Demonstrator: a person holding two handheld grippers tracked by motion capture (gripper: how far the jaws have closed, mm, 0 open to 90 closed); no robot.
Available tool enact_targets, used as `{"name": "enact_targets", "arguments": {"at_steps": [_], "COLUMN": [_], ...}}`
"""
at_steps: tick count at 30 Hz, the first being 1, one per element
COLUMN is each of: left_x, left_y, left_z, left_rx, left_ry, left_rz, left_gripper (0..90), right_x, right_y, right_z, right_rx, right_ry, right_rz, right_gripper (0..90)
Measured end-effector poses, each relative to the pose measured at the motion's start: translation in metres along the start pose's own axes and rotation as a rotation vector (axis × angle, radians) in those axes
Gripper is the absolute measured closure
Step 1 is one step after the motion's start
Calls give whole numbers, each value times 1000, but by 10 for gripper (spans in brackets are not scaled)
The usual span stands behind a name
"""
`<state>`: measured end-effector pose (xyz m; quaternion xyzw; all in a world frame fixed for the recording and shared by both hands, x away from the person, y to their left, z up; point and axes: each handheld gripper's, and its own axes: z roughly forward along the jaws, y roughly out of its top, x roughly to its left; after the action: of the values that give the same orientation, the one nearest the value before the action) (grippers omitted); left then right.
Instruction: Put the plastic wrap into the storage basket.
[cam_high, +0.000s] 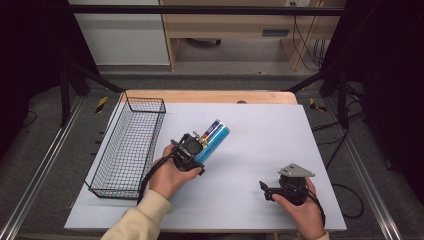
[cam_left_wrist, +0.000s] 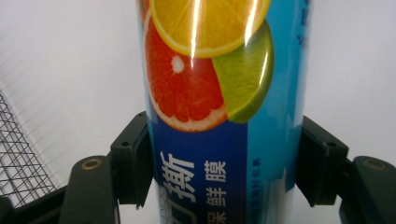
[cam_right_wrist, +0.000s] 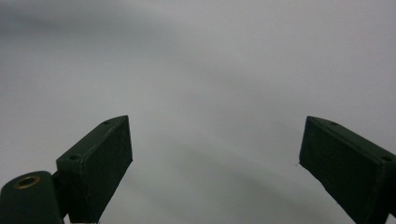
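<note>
Left tongs (cam_high: 200, 148) clamped on the blue box (cam_high: 212, 141) of cling film, held above the worktop (cam_high: 260, 150) beside the wire basket (cam_high: 129, 145). Right tongs (cam_high: 266, 192) wide open, empty. Keep the squeeze firm, carry level over the rim.

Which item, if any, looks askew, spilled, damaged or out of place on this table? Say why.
Nothing stands out. The left gripper is shut on the blue box with citrus pictures, which looks undamaged. The wire basket stands upright at the table's left side. The right gripper is open above the grey table. No spill shows.
</note>
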<state>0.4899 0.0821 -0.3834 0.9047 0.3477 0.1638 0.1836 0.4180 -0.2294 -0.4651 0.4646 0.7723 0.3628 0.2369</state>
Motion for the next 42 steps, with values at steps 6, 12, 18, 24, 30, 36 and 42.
{"name": "enact_targets", "arguments": {"at_steps": [6,12,18,24,30,36,42], "left_x": [1,2,5,2,-2,-5,-4], "left_y": [1,5,6,12,21,32,36], "left_z": [-15,-28,-41,-54,-68,-84,-93], "left_rx": [-54,-77,-103,-101,-96,-99,-118], "left_ry": [-3,-4,-6,1,19,44,51], "left_rz": [-11,-9,-18,-1,25,48,46], "left_gripper": [318,319,319,319,319,319,319], "right_x": [0,0,0,0,-1,0,-1], "right_y": [0,0,0,0,0,0,0], "right_z": [0,0,1,1,0,0,-1], "right_rx": [1,2,2,3,-4,-1,-5], "right_ry": [1,2,3,4,6,9,8], "right_rz": [-5,-3,-5,-5,-1,2,7], "right_gripper": [98,98,98,98,98,97,97]}}
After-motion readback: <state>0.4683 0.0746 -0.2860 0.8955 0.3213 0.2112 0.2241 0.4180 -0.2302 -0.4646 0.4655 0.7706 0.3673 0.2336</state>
